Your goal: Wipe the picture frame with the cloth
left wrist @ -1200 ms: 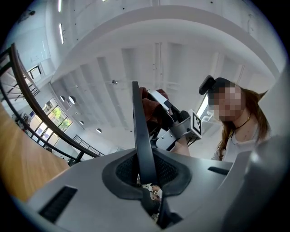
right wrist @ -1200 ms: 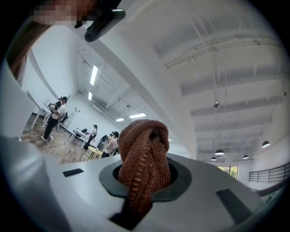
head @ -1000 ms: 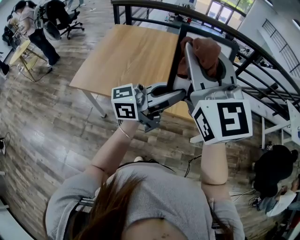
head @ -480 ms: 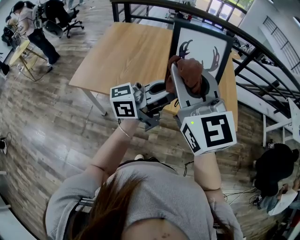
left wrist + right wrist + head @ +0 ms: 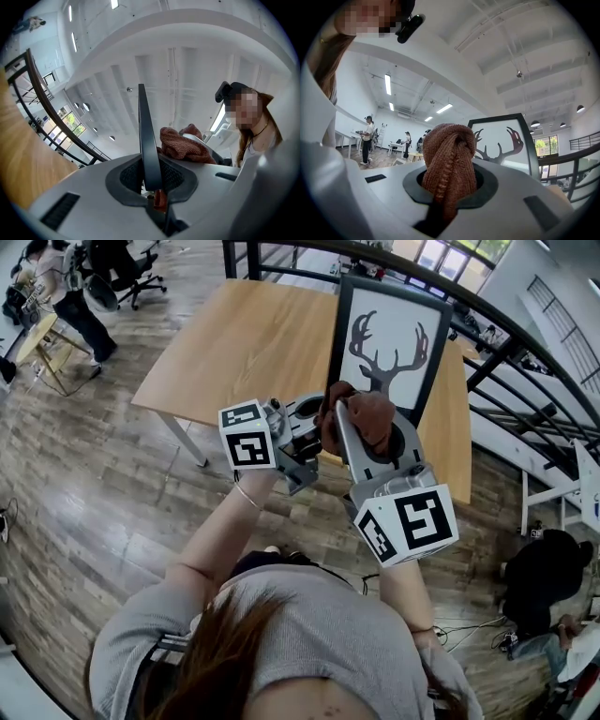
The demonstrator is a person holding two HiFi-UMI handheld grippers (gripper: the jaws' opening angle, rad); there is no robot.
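Picture frame [image 5: 389,338] first: where is it on your screens?

I see it standing upright above the far part of the table [image 5: 244,343]. It has a black border and a dark antler print on white. From the head view its lower left corner is down at my two grippers.

Who has hold of it?

My left gripper [image 5: 317,420] does. In the left gripper view the picture frame [image 5: 144,136] runs edge-on straight up between the jaws, and the left gripper [image 5: 149,174] is clamped on that thin black edge.

And the cloth?

The cloth [image 5: 361,416] is a rust-brown knit, bunched up. My right gripper [image 5: 366,423] is closed on it. In the right gripper view the cloth [image 5: 447,157] fills the gap of the right gripper [image 5: 447,190] and bulges out past the tips, with the picture frame [image 5: 504,140] just behind it to the right.

Is it touching the glass?

It sits at the lower left corner. In the left gripper view the cloth [image 5: 183,145] lies just beside the printed face, but I cannot tell whether it touches.

Anything round about?

A dark railing [image 5: 525,343] curves behind the table, and people [image 5: 66,292] stand well apart at the far left.
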